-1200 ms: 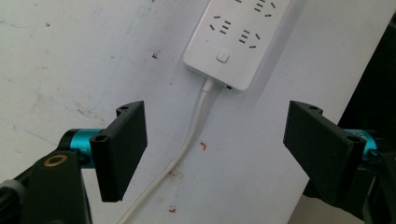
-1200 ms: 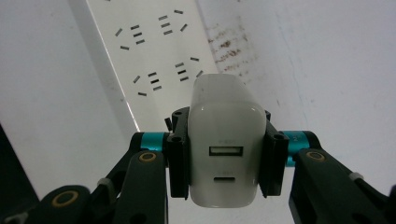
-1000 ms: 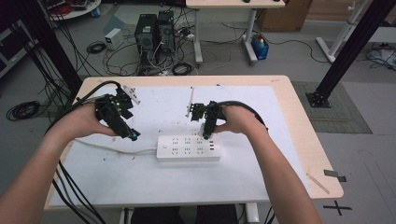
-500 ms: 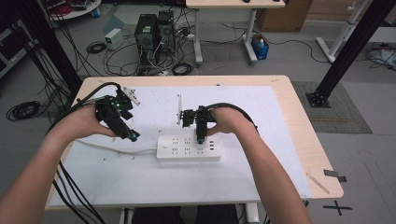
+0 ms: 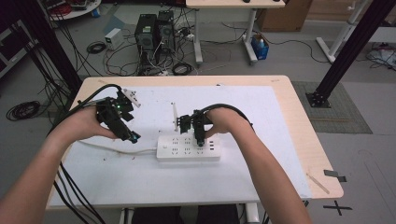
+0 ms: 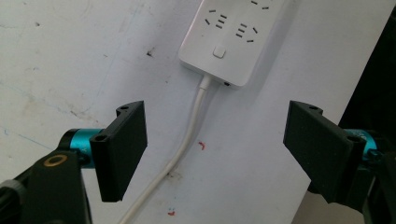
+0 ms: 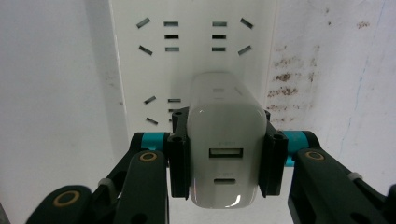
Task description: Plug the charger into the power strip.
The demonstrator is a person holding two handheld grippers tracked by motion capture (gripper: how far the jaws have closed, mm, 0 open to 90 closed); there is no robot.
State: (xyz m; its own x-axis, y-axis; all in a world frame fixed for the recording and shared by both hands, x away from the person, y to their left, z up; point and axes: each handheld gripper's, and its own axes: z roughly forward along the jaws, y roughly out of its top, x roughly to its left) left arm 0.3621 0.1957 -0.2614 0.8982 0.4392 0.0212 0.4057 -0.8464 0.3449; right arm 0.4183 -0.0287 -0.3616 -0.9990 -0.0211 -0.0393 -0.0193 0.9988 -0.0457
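Plugging a charger (image 7: 225, 149) into the strip (image 5: 188, 148) is the work in hand, and it looks about midway. The right claw (image 5: 200, 139) is clamped on the charger, one pad on each side, with the USB ports facing its camera. The charger hangs right over the strip's sockets, just beyond the claw tips, with a row of slots ahead of it and another partly hidden beneath it. Whether the prongs already touch the slots I cannot tell; the charger's body hides them. So the pick-up is done; what seems left is lining up the prongs, pressing down until the charger seats, and letting go.

The left claw (image 6: 215, 154) stands wide apart with nothing between its pads. It hovers over the strip's cord (image 6: 184, 144), which runs up between the pads to the near end of the strip (image 6: 238, 37), where the switch (image 6: 218, 51) sits. It does not touch either. It may be meant to steady the strip during the push, since the strip lies loose on the white surface (image 5: 261, 121).

Little stands in the way. A thin white stick (image 5: 174, 116) stands just behind the right claw, clear of the sockets. A strip of wood (image 5: 317, 182) and dark tape (image 5: 335, 175) lie well off to the right claw's outer side. Stains and small red marks dot the surface near both claws.
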